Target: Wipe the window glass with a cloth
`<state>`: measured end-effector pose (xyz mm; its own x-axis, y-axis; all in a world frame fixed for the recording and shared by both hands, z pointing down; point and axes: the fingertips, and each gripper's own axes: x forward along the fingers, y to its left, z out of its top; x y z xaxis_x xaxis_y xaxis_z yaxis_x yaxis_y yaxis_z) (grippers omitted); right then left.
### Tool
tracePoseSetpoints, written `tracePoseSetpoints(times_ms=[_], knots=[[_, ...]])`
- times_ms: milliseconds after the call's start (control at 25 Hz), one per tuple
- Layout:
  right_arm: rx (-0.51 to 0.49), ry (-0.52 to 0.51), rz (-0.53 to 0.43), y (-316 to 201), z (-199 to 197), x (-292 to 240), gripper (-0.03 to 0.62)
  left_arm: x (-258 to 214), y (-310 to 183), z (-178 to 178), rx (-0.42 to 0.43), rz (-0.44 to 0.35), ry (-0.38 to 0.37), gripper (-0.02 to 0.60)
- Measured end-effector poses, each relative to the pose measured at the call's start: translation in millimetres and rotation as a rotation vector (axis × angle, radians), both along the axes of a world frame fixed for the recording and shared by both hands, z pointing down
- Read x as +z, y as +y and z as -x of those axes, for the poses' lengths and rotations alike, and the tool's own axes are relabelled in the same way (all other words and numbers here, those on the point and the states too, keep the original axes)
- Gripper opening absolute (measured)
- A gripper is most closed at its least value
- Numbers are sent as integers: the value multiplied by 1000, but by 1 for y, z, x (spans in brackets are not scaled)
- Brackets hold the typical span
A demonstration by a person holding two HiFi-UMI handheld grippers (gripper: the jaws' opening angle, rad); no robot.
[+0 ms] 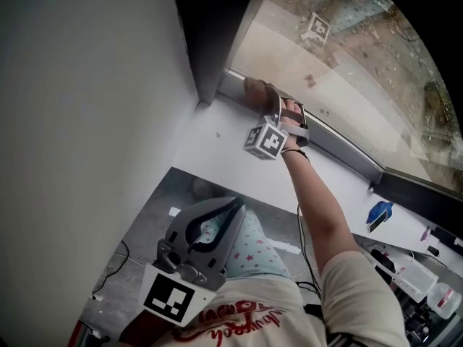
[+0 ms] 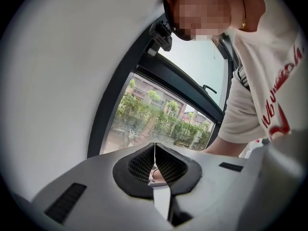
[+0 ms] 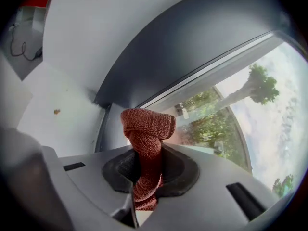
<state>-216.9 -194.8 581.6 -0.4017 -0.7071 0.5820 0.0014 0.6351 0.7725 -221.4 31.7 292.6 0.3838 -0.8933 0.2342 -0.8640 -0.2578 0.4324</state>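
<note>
A reddish-brown cloth [image 1: 255, 91] is bunched against the bottom left corner of the window glass [image 1: 347, 56], just above the grey lower frame. My right gripper [image 1: 269, 105] is shut on it, arm stretched forward. In the right gripper view the cloth [image 3: 147, 129] sticks up twisted from between the pads, with the glass [image 3: 216, 114] right behind it. My left gripper [image 1: 233, 204] hangs low by the person's body, away from the window. Its pads [image 2: 144, 163] meet with nothing held, and the window [image 2: 159, 119] shows beyond them.
A white sill [image 1: 217, 143] runs under the window, with a dark frame post [image 1: 210, 49] at its left and a white wall beside that. A blue object [image 1: 378, 212] and bottles [image 1: 434, 295] lie at the lower right. Cables trail over the grey floor [image 1: 116, 266].
</note>
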Motion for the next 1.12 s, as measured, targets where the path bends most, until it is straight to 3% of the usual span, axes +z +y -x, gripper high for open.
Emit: tracePoseSetpoints(times_ms=[200, 360, 480, 800, 1120], knots=[[13, -261, -126, 5, 6, -168, 72, -19, -10, -5, 26, -44, -11, 21], [-25, -350, -286, 3, 14, -290, 72, -28, -18, -6, 24, -75, -8, 21], [-26, -409, -371, -2, 22, -346, 72, -28, -22, -7, 15, -79, 9, 21], [-44, -502, -452, -8, 44, -404, 72, -30, -21, -11, 32, -68, 6, 21], [-84, -535, -516, -7, 57, -407, 72, -28, -26, -10, 25, -64, 11, 21]])
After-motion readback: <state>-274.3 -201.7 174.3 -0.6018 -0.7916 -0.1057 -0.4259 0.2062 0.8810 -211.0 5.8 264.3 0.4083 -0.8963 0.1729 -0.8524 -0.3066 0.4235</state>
